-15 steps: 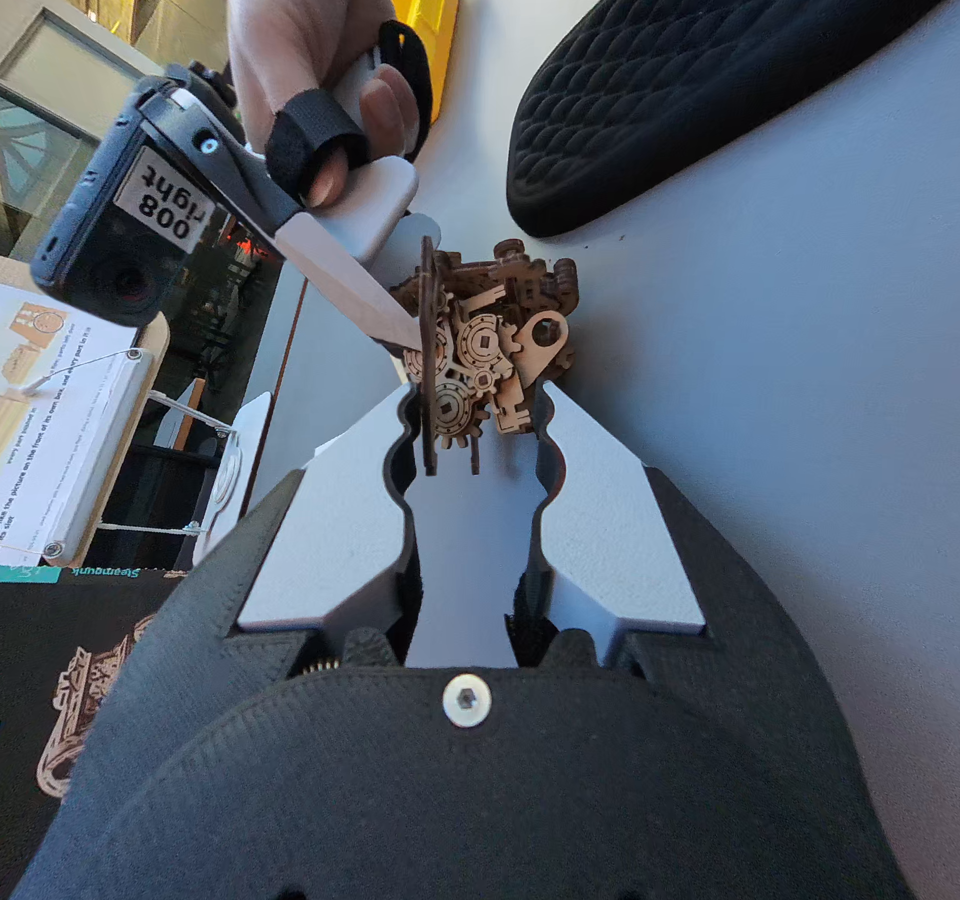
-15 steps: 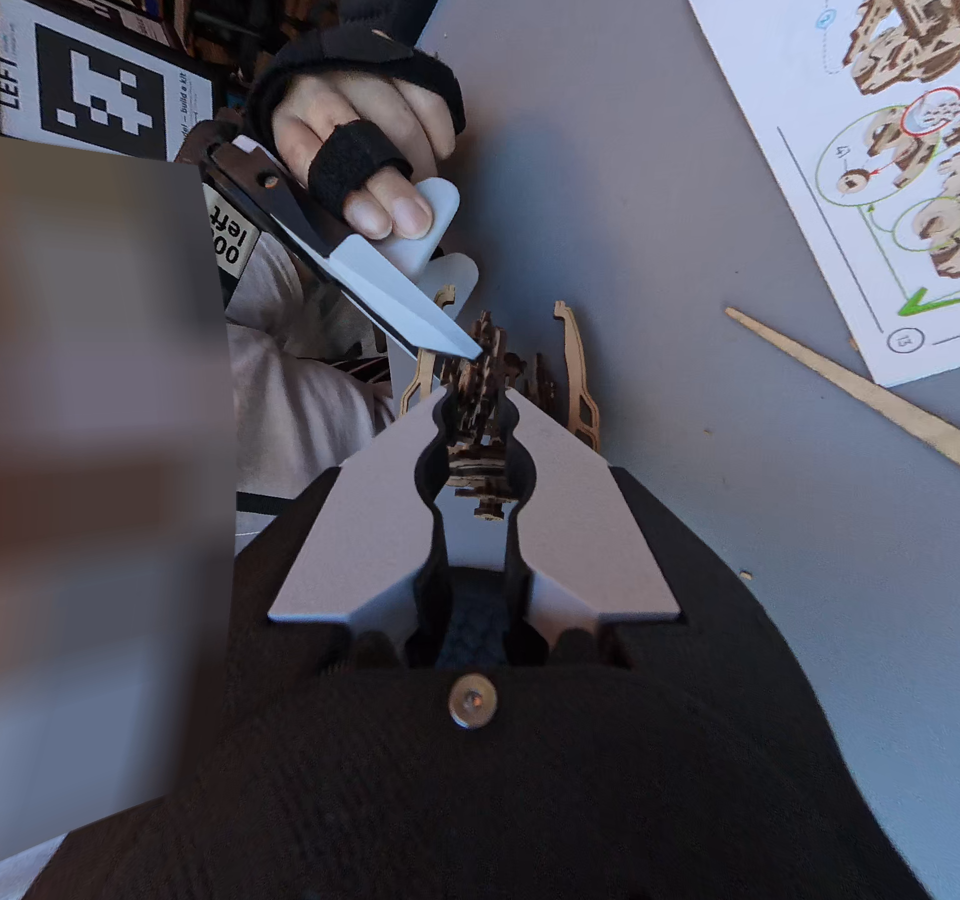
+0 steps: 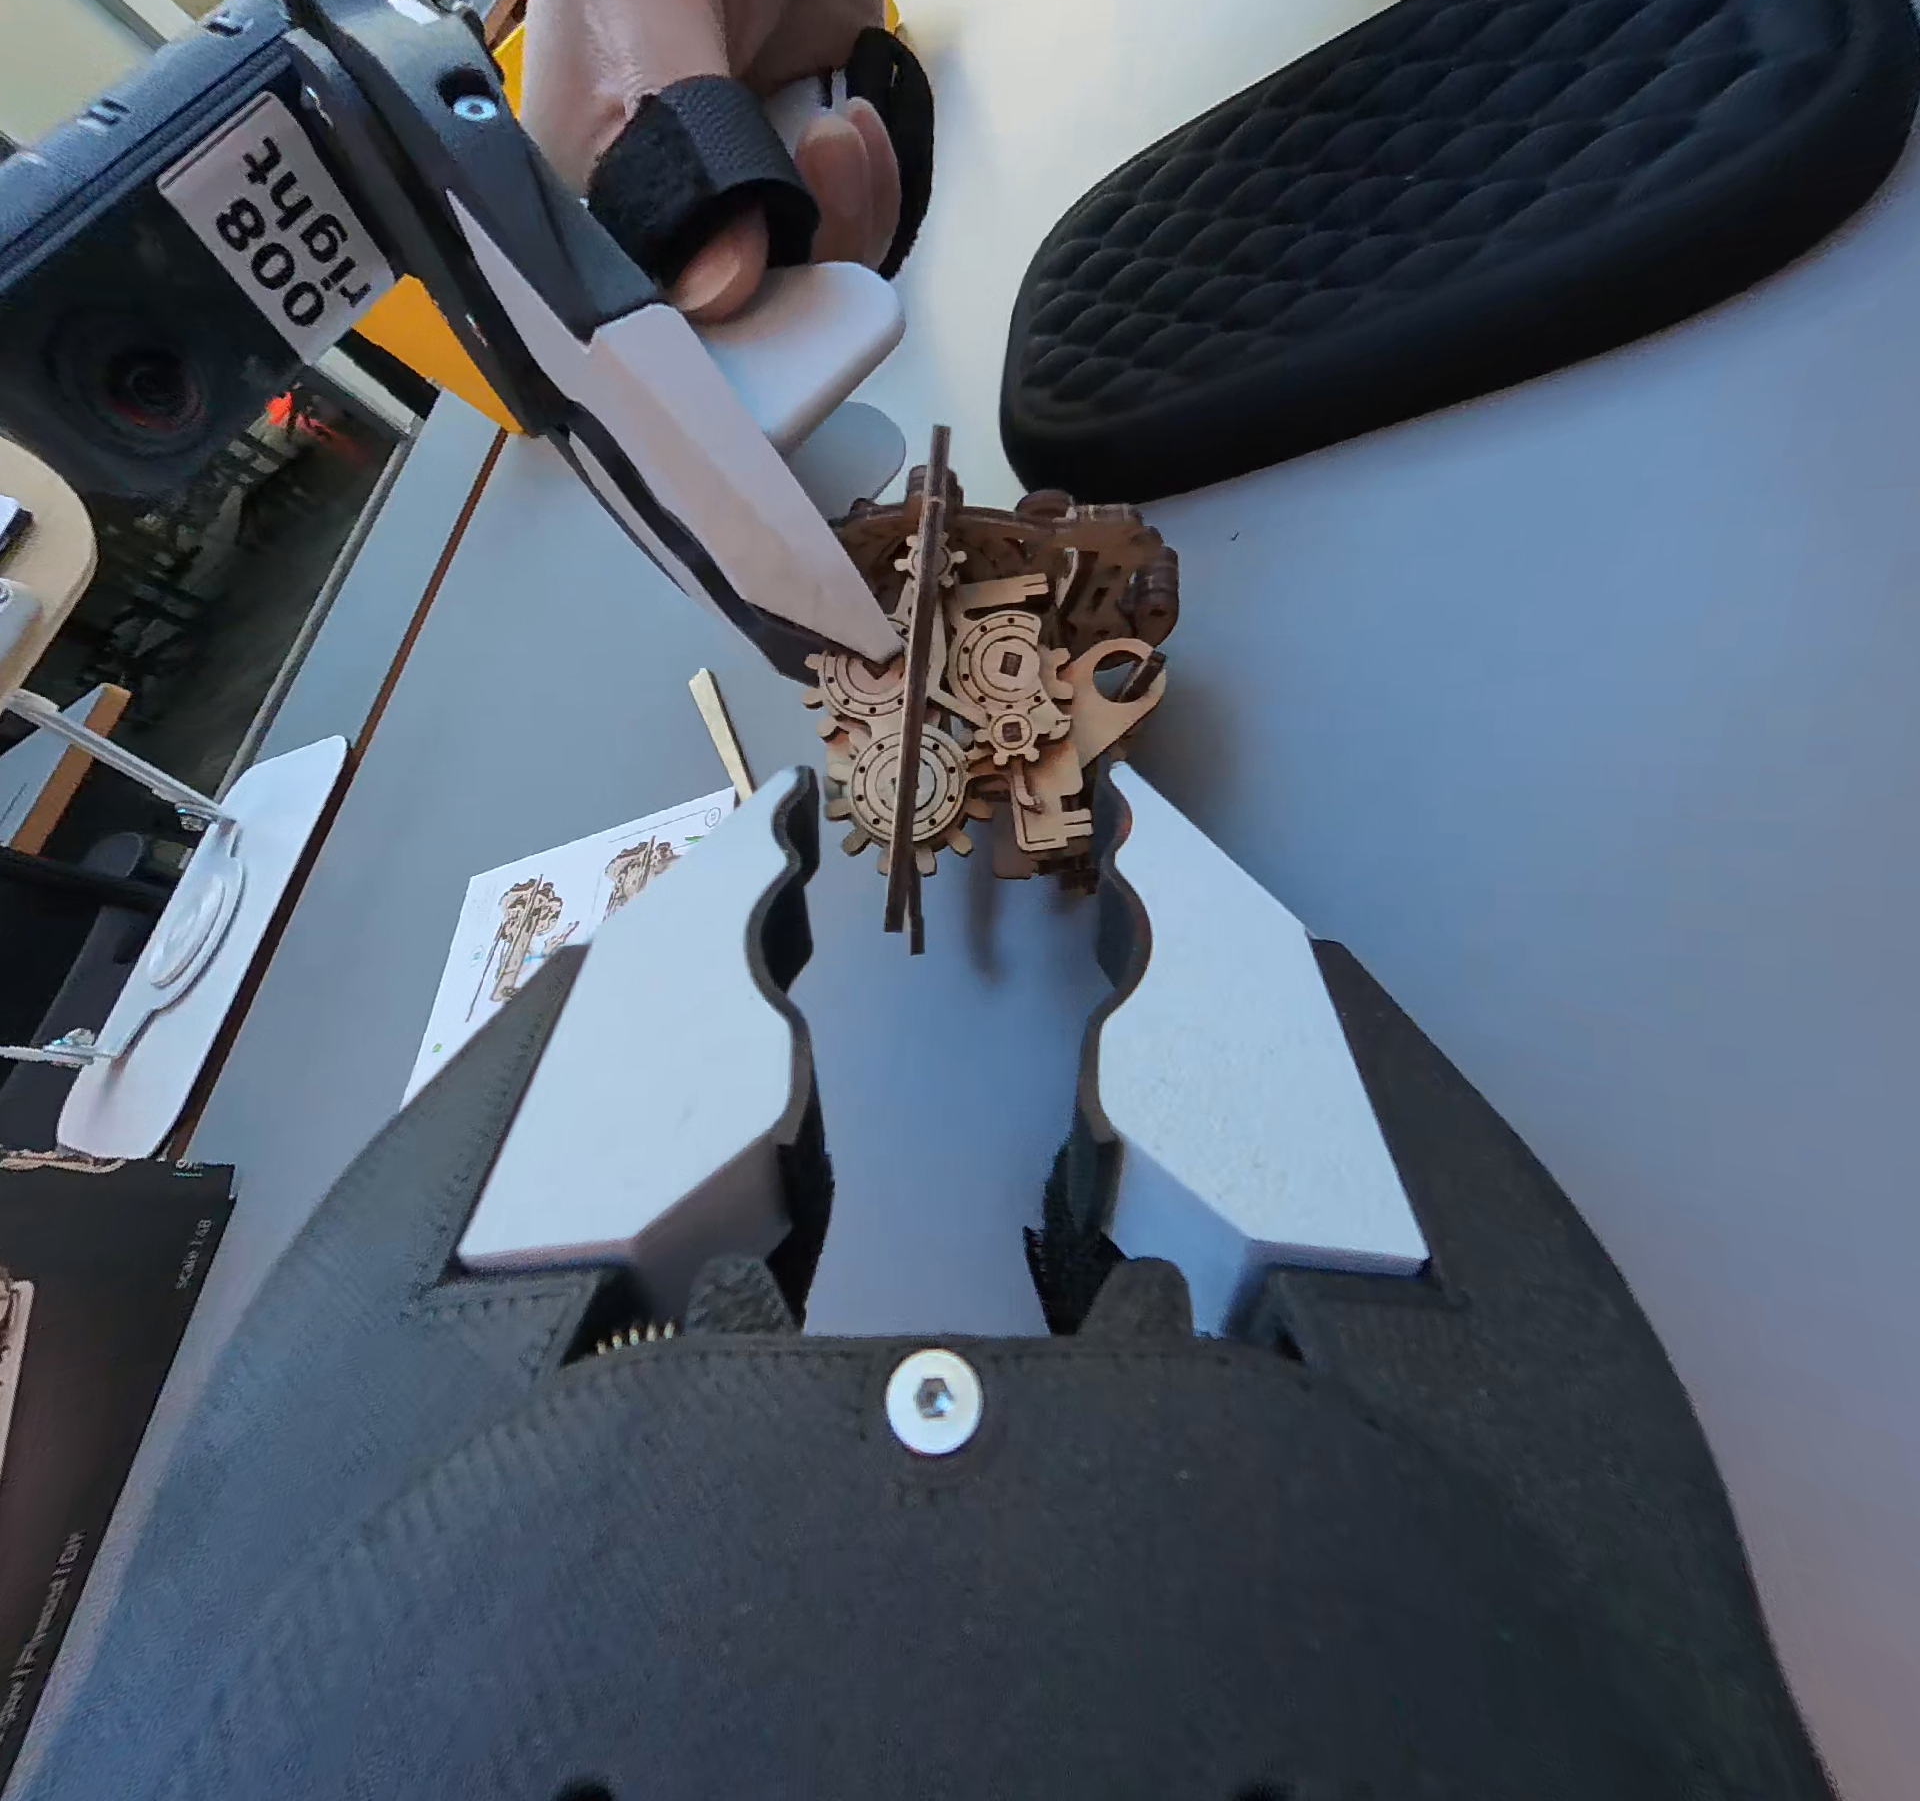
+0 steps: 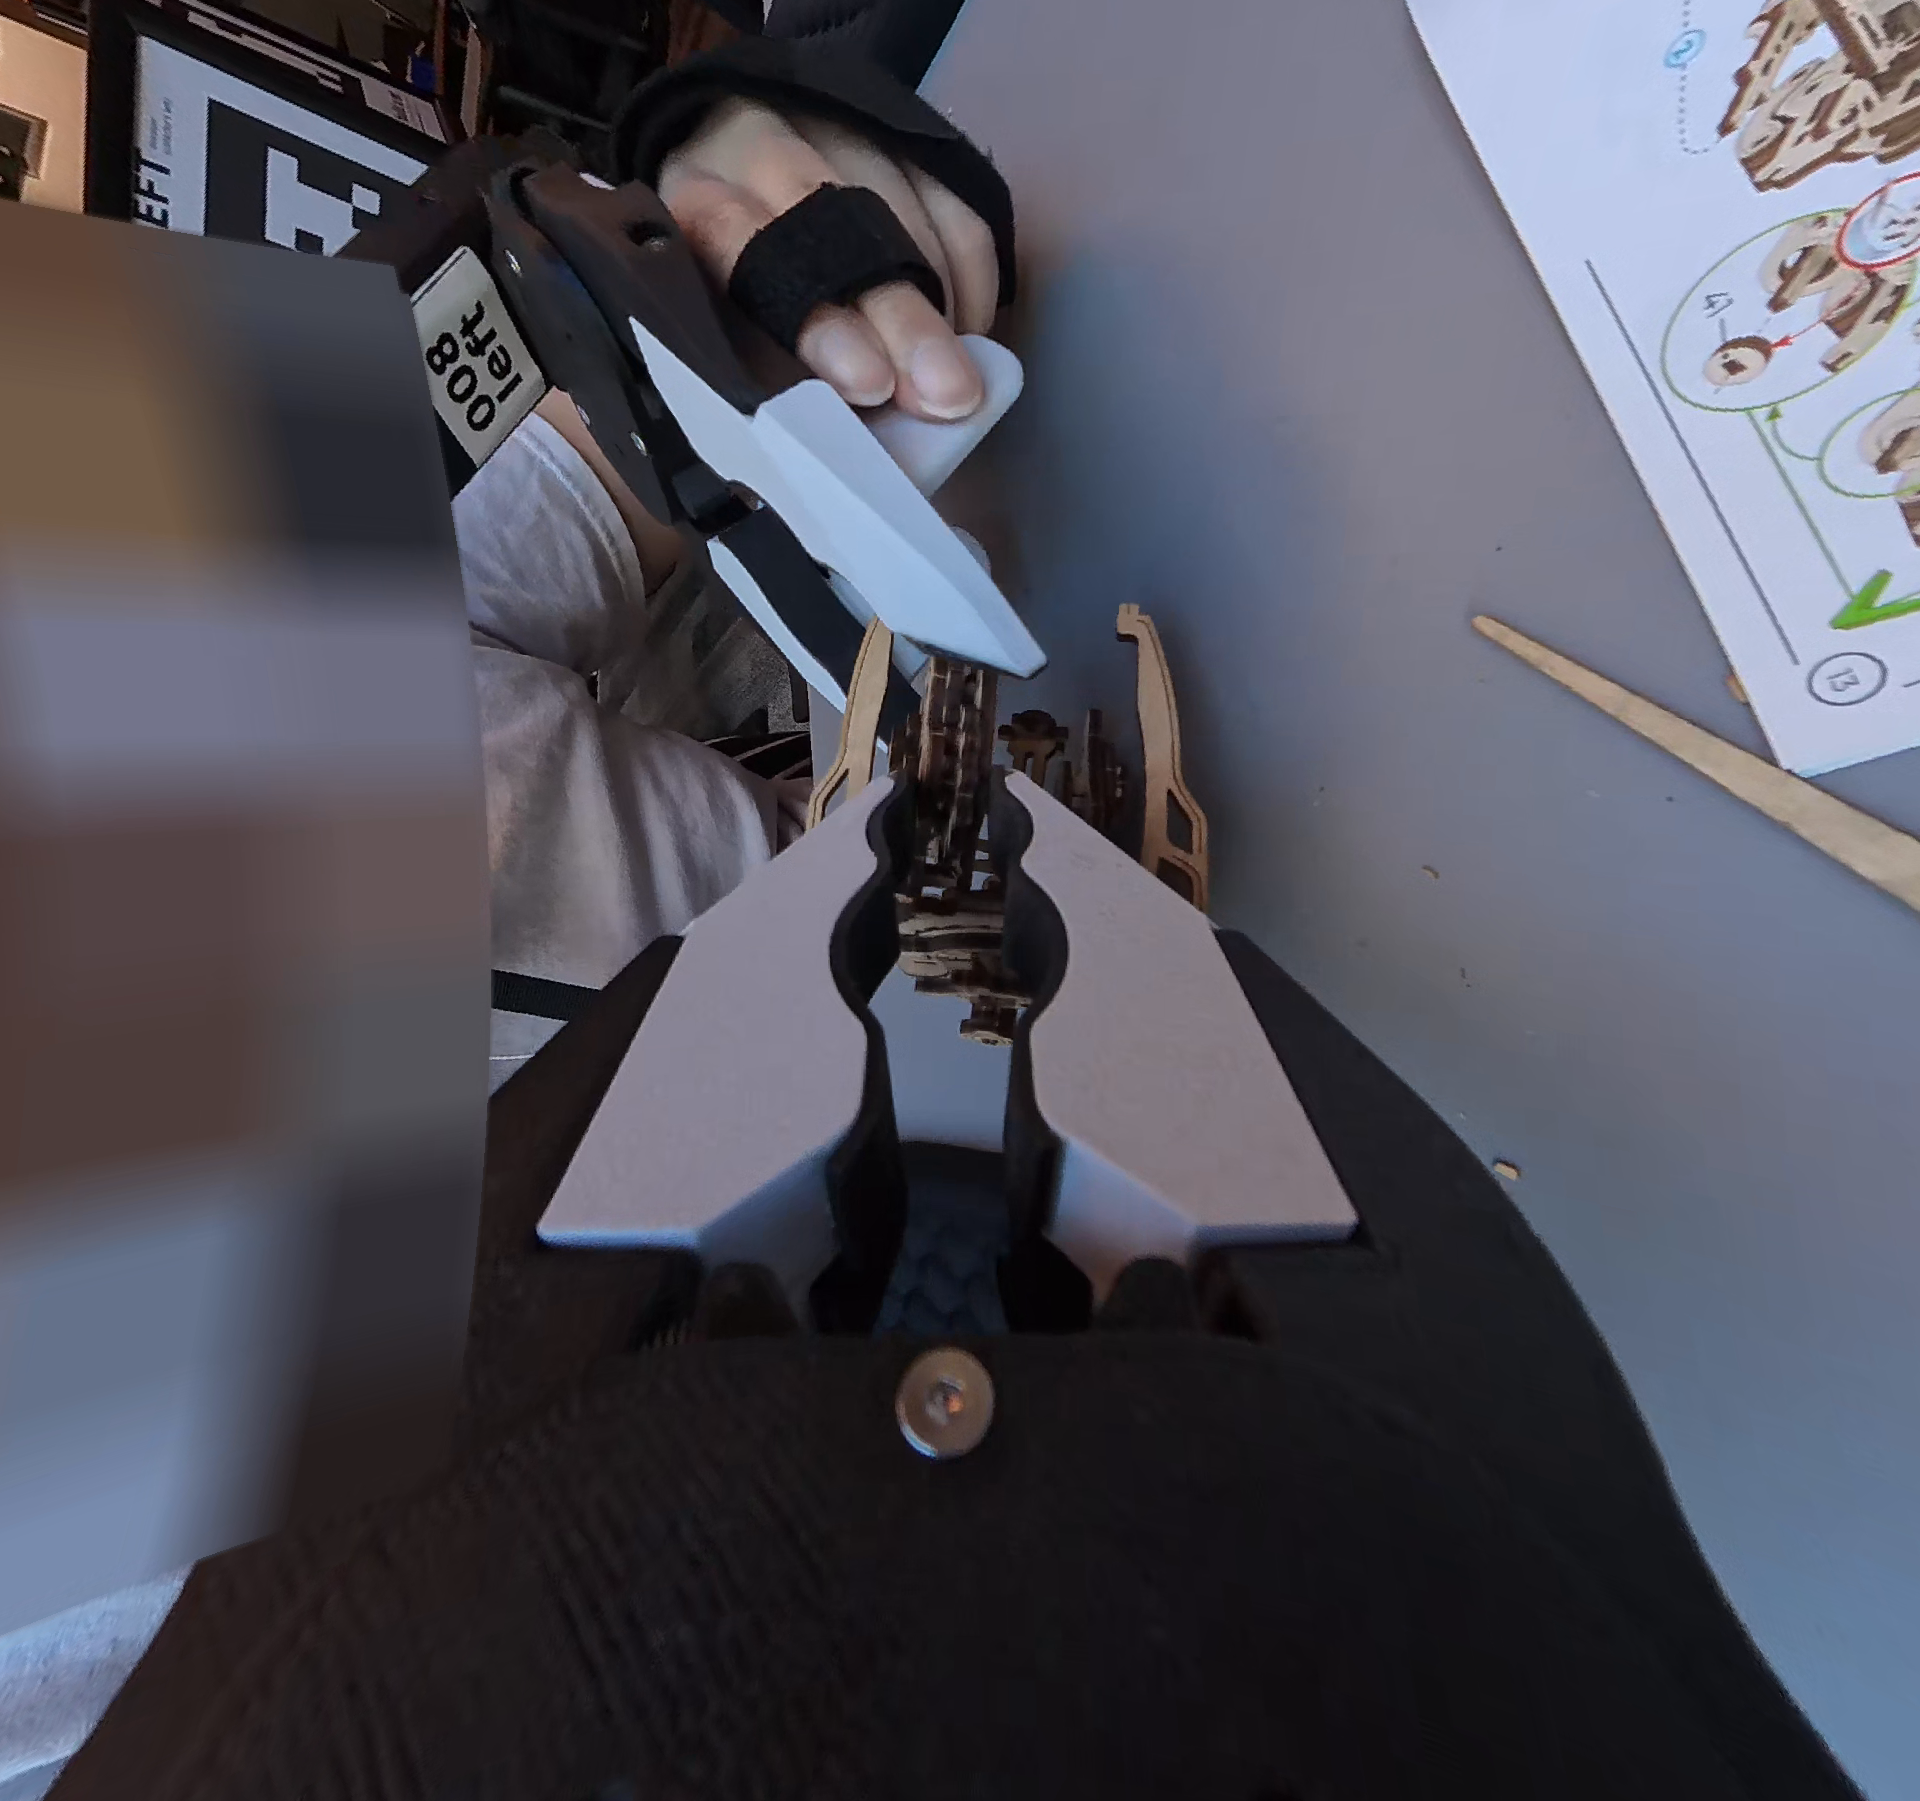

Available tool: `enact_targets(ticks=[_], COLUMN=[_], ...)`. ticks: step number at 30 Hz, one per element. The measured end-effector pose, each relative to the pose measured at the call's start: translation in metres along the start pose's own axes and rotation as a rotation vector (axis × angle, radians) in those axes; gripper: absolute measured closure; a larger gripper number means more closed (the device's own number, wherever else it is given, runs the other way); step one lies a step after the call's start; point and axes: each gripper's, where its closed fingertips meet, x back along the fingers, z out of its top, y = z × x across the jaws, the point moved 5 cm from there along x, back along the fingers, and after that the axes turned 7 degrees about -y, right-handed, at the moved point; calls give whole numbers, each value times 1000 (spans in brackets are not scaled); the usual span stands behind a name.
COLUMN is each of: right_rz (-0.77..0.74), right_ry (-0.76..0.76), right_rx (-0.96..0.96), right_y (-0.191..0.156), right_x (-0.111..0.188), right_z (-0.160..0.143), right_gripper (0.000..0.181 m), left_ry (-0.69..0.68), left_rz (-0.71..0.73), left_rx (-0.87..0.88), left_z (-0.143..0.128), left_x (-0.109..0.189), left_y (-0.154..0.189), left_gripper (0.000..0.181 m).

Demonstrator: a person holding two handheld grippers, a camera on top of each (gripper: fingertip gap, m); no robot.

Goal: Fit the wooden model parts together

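The wooden model (image 3: pixel 997 671) is a cluster of light gears crossed by a thin dark plate, held just above the grey table (image 3: pixel 1558 816). My right gripper (image 4: pixel 951 790) is shut on its gear stack (image 4: pixel 951 723). It enters the left wrist view from the upper left (image 3: pixel 862 650), tips on the model's left side. My left gripper (image 3: pixel 956 795) has its jaws apart around the model's near end, with a sliver of table showing beside the left pad. In the right wrist view the left gripper (image 4: pixel 966 676) sits at the top of the gear stack.
A black quilted pad (image 3: pixel 1455 193) lies at the far right. An instruction sheet (image 4: pixel 1714 297) and a wooden stick (image 4: pixel 1683 775) lie right of the model. A black box (image 3: pixel 83 1336), a metal stand plate (image 3: pixel 187 920) and a yellow bin (image 3: pixel 457 349) are at the left. Less than 4 cm separates the two grippers' tips.
My left gripper has shifted around the model: the thin dark plate now sits mid-gap instead of against the left finger, and the jaws stand slightly wider. My right gripper keeps its hold.
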Motion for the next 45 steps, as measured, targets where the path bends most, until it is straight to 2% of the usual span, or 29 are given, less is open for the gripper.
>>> enact_targets(ticks=[7, 9, 12, 13, 15, 18, 22, 24, 26, 29, 36, 39, 42, 45], right_rz=[5, 14, -2, -53, -199, -384, -594, -681, -779, -864, -942, -952, -985, -978], right_ry=[20, 51, 107, 137, 206, 292, 320, 371, 420, 383, 467, 457, 456, 436], right_rx=[46, 59, 153, 211, 382, 674, 804, 848, 866, 880, 856, 848, 882, 875], right_y=[1, 0, -6, -7, -10, -25, -29, -35, -39, -38, -44, -44, -49, -50], right_x=[2, 6, 18, 23, 31, 28, 8, 4, 2, -9, -6, -11, -11, -9], right_z=[1, 4, 2, 0, -6, -27, -48, -51, -53, -63, -75, -79, -81, -80], right_gripper=[169, 151, 150, 148, 129, 114, 94, 92, 95, 103, 120, 139, 171, 173], left_ry=[12, 14, 14, 15, 15, 15, 18, 17, 10, 10, 0, -18, -35, -58], left_rz=[-2, 5, 5, 8, 14, 19, 22, 23, 29, 39, 53, 60, 54, 55], left_rx=[-35, -49, -64, -61, -61, -64, -74, -81, -94, -109, -125, -136, -141, -179], left_z=[0, 0, -1, -1, -2, -2, -1, 0, 0, 1, 6, 6, 7, 7], left_x=[0, 0, 0, 1, 1, 2, 2, 2, 1, 1, 1, -1, -2, -4], left_y=[-1, 0, 1, 0, -2, -2, -1, 0, 1, 3, 3, 1, 0, 1], left_gripper=[132, 132, 132, 132, 132, 132, 132, 132, 131, 132, 131, 131, 131, 132])
